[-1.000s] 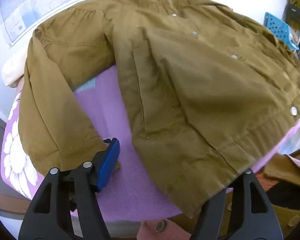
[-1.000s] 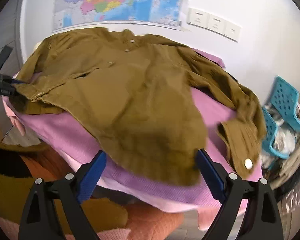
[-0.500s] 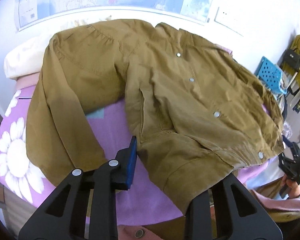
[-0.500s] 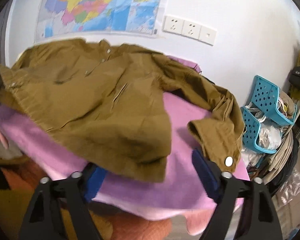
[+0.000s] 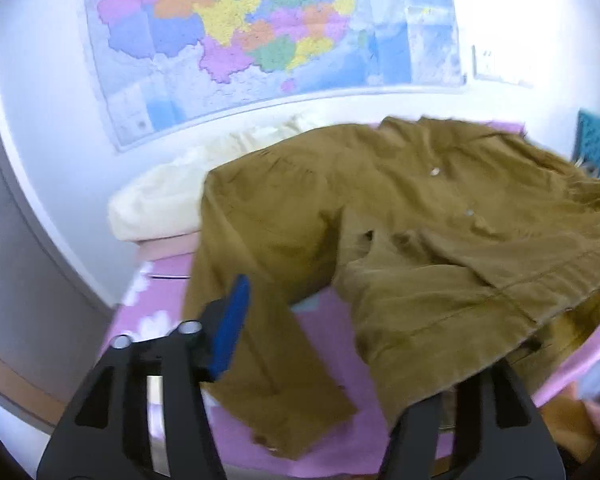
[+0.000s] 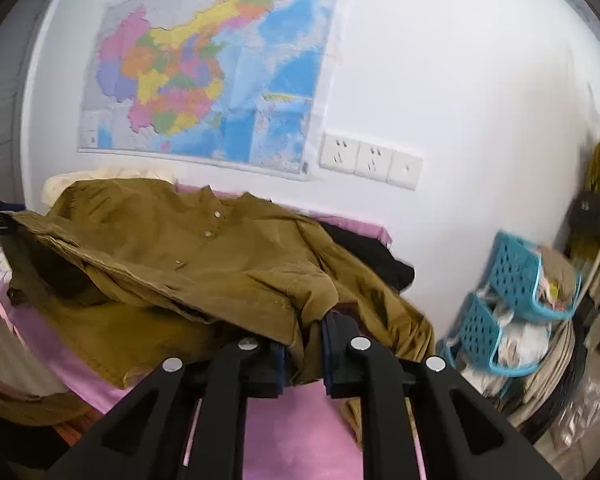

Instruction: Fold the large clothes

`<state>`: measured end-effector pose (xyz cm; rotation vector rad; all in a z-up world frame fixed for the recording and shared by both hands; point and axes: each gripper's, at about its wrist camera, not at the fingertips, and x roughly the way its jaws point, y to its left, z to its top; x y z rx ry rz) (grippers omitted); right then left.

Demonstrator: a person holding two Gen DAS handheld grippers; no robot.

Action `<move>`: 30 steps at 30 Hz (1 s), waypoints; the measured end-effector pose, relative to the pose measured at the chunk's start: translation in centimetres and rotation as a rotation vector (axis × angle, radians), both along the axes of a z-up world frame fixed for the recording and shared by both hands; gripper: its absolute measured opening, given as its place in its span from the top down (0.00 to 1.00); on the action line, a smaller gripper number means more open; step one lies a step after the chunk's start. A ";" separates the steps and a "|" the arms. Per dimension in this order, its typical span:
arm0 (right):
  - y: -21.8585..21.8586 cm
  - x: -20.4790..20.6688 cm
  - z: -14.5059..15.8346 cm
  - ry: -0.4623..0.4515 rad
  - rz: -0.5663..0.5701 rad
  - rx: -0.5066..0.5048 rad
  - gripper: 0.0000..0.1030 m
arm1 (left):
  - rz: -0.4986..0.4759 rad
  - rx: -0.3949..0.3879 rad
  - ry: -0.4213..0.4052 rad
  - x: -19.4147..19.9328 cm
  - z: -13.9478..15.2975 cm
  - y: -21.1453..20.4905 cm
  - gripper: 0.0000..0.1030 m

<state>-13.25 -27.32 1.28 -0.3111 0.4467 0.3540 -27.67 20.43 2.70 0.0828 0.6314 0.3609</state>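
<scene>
Across the bed's purple cover [image 5: 332, 432] lies our brown jacket [image 5: 440, 216], and compared with a second ago its near hem no longer rests flat: both bottom corners are up off the cover and a dark hollow shows beneath the front panel. Our right tool [image 6: 304, 356] is closing, its pads pinching a bunched fold of hem; a second ago it stood wide and empty. Our left tool [image 5: 324, 344] is opening; the hem drapes over its right finger, and we cannot tell whether any grip remains there. We judge that the fold toward the collar is starting, though the left corner may slip.

Ahead, the wall with the map [image 6: 204, 76] stands just behind the collar, so forward room is short. The blue baskets [image 6: 516, 300] crowd the right side, and one sleeve [image 5: 260, 360] trails near the bed's front edge.
</scene>
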 end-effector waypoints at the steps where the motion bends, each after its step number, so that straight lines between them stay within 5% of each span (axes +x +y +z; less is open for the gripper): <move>1: -0.2 0.5 -1.3 0.024 -0.027 -0.026 0.63 | -0.004 0.007 0.048 0.5 -1.1 0.0 0.45; 5: -3.2 2.8 -7.1 0.256 -0.068 0.083 0.61 | 0.032 0.130 0.219 1.9 -6.2 -0.5 0.44; 9: -3.5 2.3 -9.8 0.299 -0.073 0.109 0.62 | 0.019 0.128 0.265 1.9 -8.8 -0.6 0.45; 10: -3.4 2.4 -9.8 0.294 -0.069 0.107 0.90 | 0.009 0.119 0.260 1.9 -8.8 -0.7 0.45; 11: -3.6 2.5 -9.6 0.293 -0.059 0.136 0.98 | 0.001 0.116 0.254 1.8 -8.7 -0.7 0.45; 14: -5.4 1.8 -8.8 0.291 -0.091 0.218 0.99 | -0.009 0.138 0.247 1.5 -8.4 -1.1 0.47; 18: -6.4 2.1 -10.4 0.411 -0.090 0.252 0.98 | -0.037 0.124 0.290 1.0 -9.0 -0.8 0.40; 21: -5.5 1.8 -11.2 0.485 -0.069 0.172 0.96 | -0.210 0.062 0.273 -0.5 -8.1 -1.6 0.40; 22: -5.4 1.6 -10.7 0.507 -0.049 0.139 0.94 | -0.316 0.022 0.234 -1.7 -7.3 -2.1 0.34; 24: -5.8 0.8 -9.6 0.481 -0.028 0.098 0.75 | -0.477 -0.005 0.156 -4.3 -5.6 -2.9 0.12; 25: -6.2 0.0 -8.5 0.477 0.015 0.080 0.52 | -0.524 0.003 0.105 -5.6 -4.7 -3.3 0.11; 26: -6.5 -0.9 -7.3 0.455 0.058 0.066 0.44 | -0.599 -0.017 0.051 -7.3 -3.4 -3.5 0.11; 30: -7.8 -2.9 -2.7 0.331 0.235 0.184 0.33 | -0.729 -0.090 -0.108 -10.3 -0.5 -3.0 0.06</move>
